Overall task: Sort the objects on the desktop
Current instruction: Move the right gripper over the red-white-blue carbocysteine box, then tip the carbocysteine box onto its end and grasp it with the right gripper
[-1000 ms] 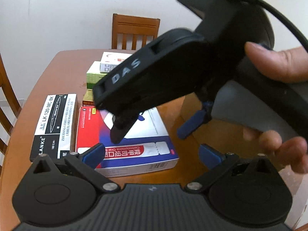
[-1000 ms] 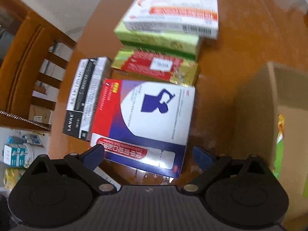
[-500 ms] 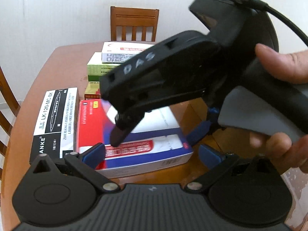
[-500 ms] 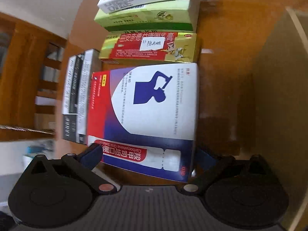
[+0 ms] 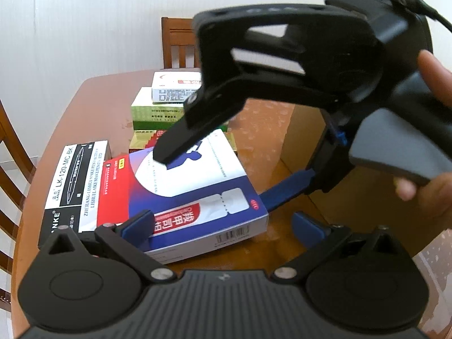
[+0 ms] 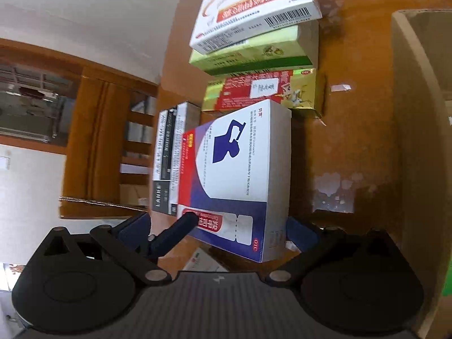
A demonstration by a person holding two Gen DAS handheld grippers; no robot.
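A red, white and blue medicine box (image 5: 197,192) (image 6: 243,169) lies tilted on the brown table (image 5: 93,107), its right side raised. My right gripper (image 6: 217,226) (image 5: 228,171) is open and straddles it. Its right finger (image 5: 288,189) is at the box's right edge, and its black left finger (image 5: 172,147) is over the top face. My left gripper (image 5: 223,226) is open at the box's near end, with its left pad (image 5: 138,226) against the near left corner. That finger shows as a black bar (image 6: 175,231) in the right wrist view.
A black-and-white pen box (image 5: 76,186) lies left of the medicine box. Behind it are a gold-red box (image 6: 265,90), a green box (image 6: 248,56) and a white-orange box (image 6: 254,8) on top. A cardboard box (image 6: 418,141) stands right. A chair (image 5: 178,42) is behind; a hand (image 5: 423,197) holds the right gripper.
The right gripper has come down around the medicine box, which has turned and tilted up on its right side. The left gripper has moved closer to the box's near end.
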